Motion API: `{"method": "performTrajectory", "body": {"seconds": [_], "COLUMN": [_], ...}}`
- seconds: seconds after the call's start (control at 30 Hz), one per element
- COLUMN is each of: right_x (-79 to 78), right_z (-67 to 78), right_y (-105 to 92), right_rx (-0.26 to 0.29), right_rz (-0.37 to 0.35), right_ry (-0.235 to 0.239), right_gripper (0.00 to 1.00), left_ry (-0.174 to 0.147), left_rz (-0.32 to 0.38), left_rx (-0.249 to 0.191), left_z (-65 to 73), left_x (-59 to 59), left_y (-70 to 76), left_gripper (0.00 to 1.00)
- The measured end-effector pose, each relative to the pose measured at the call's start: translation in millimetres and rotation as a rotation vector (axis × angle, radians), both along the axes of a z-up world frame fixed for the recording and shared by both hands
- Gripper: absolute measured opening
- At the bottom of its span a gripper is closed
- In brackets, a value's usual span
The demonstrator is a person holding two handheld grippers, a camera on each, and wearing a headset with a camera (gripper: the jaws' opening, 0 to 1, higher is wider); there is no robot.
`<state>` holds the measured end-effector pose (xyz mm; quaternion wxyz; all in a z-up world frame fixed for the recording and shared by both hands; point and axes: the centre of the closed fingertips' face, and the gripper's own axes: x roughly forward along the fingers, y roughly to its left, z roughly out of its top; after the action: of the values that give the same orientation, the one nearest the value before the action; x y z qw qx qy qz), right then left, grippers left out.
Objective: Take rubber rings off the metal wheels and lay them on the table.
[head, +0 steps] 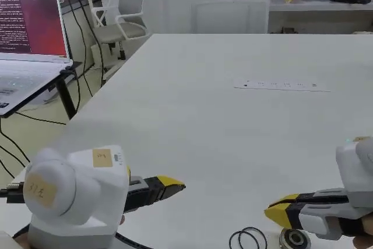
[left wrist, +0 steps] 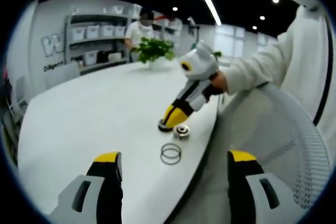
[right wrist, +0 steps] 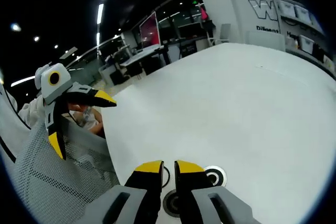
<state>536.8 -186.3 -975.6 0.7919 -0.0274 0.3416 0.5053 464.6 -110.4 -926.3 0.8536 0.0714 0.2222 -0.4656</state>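
Your table (head: 233, 121) lies bare from 10 to 2 o'clock, with just a thin flat strip (head: 282, 86) at 1 o'clock, well off. At 5 o'clock by the near edge it is tight: two loose rubber rings (head: 247, 239) just beside a metal wheel (head: 294, 239), the right gripper (head: 269, 211) low by them, and what may be a second wheel (left wrist: 164, 126) under its tips. A mesh chair back (left wrist: 283, 140) stands past that edge.
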Motion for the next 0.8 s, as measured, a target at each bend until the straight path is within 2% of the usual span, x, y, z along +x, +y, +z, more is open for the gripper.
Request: {"method": "performTrajectory", "body": {"seconds": [0.23, 0.4, 0.5, 0.57, 0.67, 0.77, 0.8], "right_x": [10.7, 19.9, 25.8, 30.8, 36.1, 46.6, 49.3], "right_z": [13.6, 25.7, 33.7, 38.9, 45.4, 54.2, 56.9], "right_y": [-3.4, -8.9, -12.3, -15.6, -20.3, -29.7, -32.2], "right_rx": [0.053, 0.085, 0.115, 0.129, 0.146, 0.159, 0.170], "right_rz": [-0.033, -0.074, -0.103, -0.126, -0.144, -0.184, -0.197], "right_ry": [-0.024, -0.047, -0.055, -0.069, -0.084, -0.121, -0.125], "right_gripper": [0.12, 0.13, 0.13, 0.13, 0.14, 0.16, 0.16], "left_ry": [0.004, -0.001, 0.002, -0.008, -0.011, -0.016, -0.033], "left_rz": [0.003, 0.018, 0.026, 0.031, 0.044, 0.044, 0.033], "left_rx": [0.012, 0.003, 0.018, 0.021, -0.007, 0.000, 0.007], "left_z": [-1.8, 0.0, -2.0, -1.1, 2.9, 3.3, 5.5], "left_x": [0.4, 2.4, 3.0, 4.3, 6.1, 6.8, 6.8], "left_y": [0.4, 1.5, 3.5, 4.7, 4.7, 4.7, 3.4], "left_gripper": [0.83, 0.83, 0.81, 0.80, 0.79, 0.80, 0.80]}}
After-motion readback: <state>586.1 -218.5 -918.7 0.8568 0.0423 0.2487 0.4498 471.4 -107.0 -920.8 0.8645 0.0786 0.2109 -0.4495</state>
